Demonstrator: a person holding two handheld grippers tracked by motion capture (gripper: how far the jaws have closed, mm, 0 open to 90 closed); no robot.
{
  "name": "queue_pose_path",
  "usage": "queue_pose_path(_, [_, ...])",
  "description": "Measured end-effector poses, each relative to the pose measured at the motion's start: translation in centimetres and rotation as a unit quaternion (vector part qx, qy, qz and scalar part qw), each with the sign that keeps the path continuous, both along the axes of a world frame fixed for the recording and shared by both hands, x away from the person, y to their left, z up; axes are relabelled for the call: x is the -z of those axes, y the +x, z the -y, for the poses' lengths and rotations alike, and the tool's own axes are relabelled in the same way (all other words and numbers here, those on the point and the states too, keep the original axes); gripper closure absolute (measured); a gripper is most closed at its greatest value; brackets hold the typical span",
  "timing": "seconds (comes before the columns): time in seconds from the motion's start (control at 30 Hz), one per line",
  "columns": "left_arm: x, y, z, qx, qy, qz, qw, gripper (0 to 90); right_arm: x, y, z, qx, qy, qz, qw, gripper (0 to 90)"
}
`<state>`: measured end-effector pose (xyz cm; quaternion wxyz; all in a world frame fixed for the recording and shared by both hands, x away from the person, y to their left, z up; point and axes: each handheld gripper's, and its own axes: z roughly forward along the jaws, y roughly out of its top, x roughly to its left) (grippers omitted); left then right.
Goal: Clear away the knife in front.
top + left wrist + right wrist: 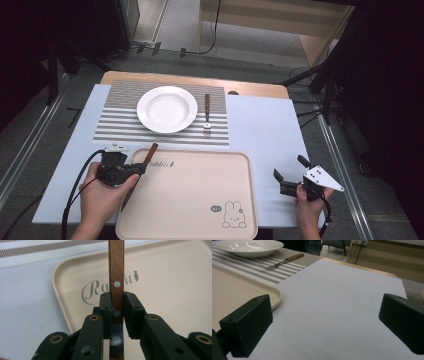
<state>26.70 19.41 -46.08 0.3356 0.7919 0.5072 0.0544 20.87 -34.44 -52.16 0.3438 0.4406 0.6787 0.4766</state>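
My left gripper is shut on a wooden-handled utensil at the near left corner of the beige tray. In the left gripper view the jaws clamp the brown riveted handle from both sides, and it points out over the tray. Its working end is hidden behind the gripper. My right gripper is open, with nothing between its jaws, over the white sheet just right of the tray. A white plate and a wooden-handled fork lie on the striped placemat.
A white sheet covers the table, and its bare part lies ahead of my right gripper. From there the tray's corner is at the left, with the fork and plate beyond. The table's right edge is close to the right hand.
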Motion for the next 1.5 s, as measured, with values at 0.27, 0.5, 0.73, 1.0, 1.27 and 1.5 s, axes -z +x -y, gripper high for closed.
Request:
queue_pose_path(0.27, [1.0, -0.9, -0.2, -0.007, -0.008, -0.010, 0.9999, 76.5, 0.0, 0.0, 0.0, 0.001, -0.001, 0.000, 1.0000, 0.0])
queue_pose_path(0.5, [1.7, -1.3, -0.2, -0.012, -0.008, -0.013, 0.9998, 76.3, 0.0, 0.0, 0.0, 0.001, -0.001, 0.000, 1.0000, 0.0])
queue_pose_path(0.73, [2.2, -1.4, 0.0, -0.016, 0.000, -0.014, 0.9998, 76.2, 0.0, 0.0, 0.0, 0.002, -0.001, -0.001, 1.0000, 0.0])
queue_pose_path(1.0, [2.7, -1.4, 0.2, -0.013, 0.011, -0.010, 0.9998, 73.6, 0.0, 0.0, 0.0, 0.002, -0.001, -0.001, 1.0000, 0.0])
queue_pose_path(1.27, [1.8, -0.8, -0.6, 0.050, -0.017, 0.078, 0.9955, 71.3, 0.0, 0.0, -0.1, 0.002, -0.002, -0.001, 1.0000, 0.0])
queue_pose_path(1.5, [2.0, -0.8, 0.5, 0.131, -0.061, 0.074, 0.9868, 88.9, 0.0, 0.0, -0.1, 0.003, -0.003, -0.001, 1.0000, 0.0])
